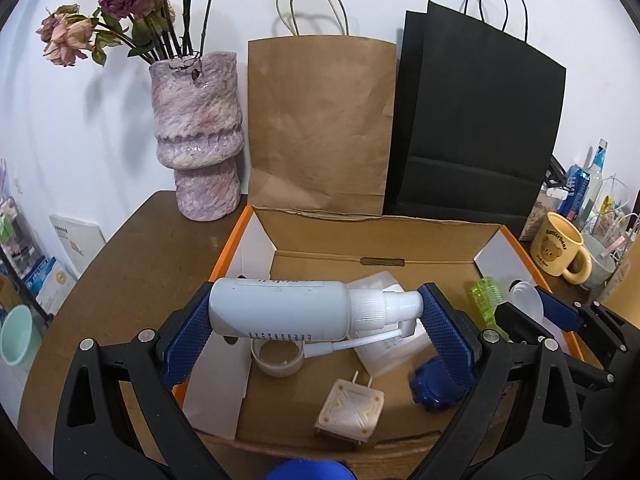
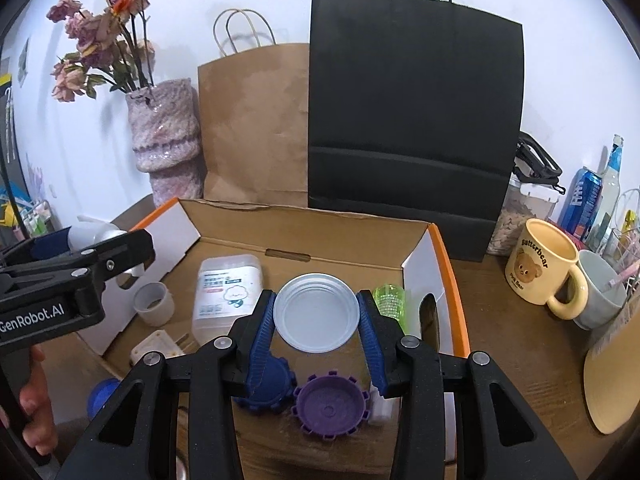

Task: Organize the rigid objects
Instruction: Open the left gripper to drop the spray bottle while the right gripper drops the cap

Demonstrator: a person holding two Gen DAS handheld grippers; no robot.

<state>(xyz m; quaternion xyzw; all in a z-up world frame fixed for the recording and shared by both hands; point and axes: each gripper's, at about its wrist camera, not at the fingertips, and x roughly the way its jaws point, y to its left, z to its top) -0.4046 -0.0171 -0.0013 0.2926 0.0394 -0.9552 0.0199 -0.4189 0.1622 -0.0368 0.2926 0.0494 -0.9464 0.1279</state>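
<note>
My left gripper (image 1: 316, 306) is shut on a white squeeze bottle (image 1: 280, 308), gripped end to end and lying level above an open cardboard box (image 1: 360, 236). My right gripper (image 2: 317, 302) is shut on a round white lid (image 2: 318, 312), also over the box (image 2: 224, 220); it also shows at the right of the left wrist view. On the box floor lie a clear labelled container (image 2: 228, 292), a small white cup (image 2: 154, 302), a cream plug adapter (image 1: 350, 406), a blue toothed cap (image 2: 268, 380), a purple toothed cap (image 2: 330, 404) and a green ribbed piece (image 2: 390, 300).
Behind the box stand a pink vase of dried flowers (image 1: 198, 136), a brown paper bag (image 1: 320, 128) and a black paper bag (image 2: 412, 120). A yellow bear mug (image 2: 540, 264), a grey mug, cans and a bottle crowd the right. A hand (image 2: 38, 404) is at the lower left.
</note>
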